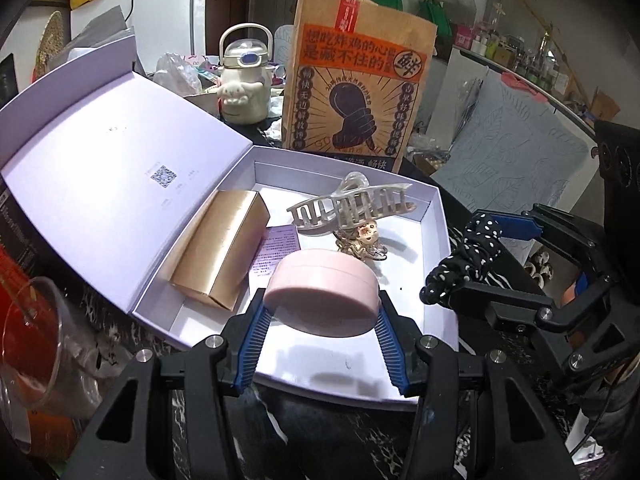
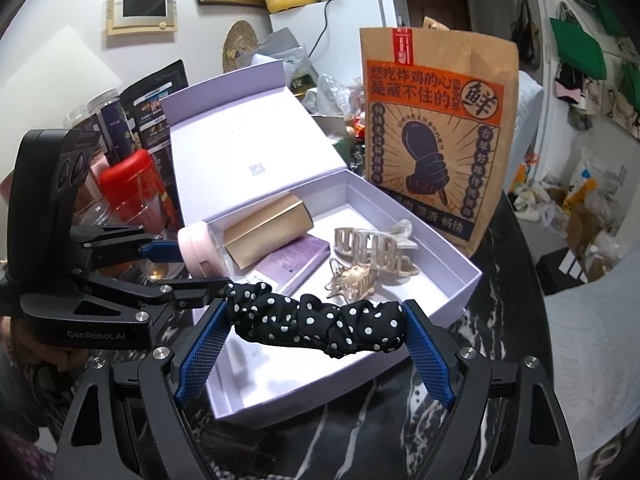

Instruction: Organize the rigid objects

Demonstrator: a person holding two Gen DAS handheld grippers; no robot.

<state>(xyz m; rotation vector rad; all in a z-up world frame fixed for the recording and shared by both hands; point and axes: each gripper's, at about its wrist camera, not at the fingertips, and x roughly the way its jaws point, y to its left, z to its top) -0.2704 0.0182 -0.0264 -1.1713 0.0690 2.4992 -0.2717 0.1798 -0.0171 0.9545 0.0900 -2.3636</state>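
Observation:
My left gripper (image 1: 322,312) is shut on a round pink compact (image 1: 322,298) and holds it above the near part of the open lavender box (image 1: 434,216). My right gripper (image 2: 316,316) is shut on a black polka-dot scrunchie (image 2: 316,322), stretched between its blue pads, over the box's near edge (image 2: 456,292). Inside the box lie a gold carton (image 1: 220,248), a purple leaflet (image 1: 276,250), a cream claw clip (image 1: 352,204) and a small gold ornate clip (image 1: 362,242). In the right wrist view the left gripper (image 2: 188,258) holds the compact (image 2: 196,250) at the left.
A brown paper bag (image 1: 356,92) stands behind the box. A cream kettle-shaped bottle (image 1: 244,84) is at the back. A clear glass (image 1: 36,344) and a red-lidded jar (image 2: 128,188) stand left of the box. The box lid (image 1: 100,184) lies open to the left.

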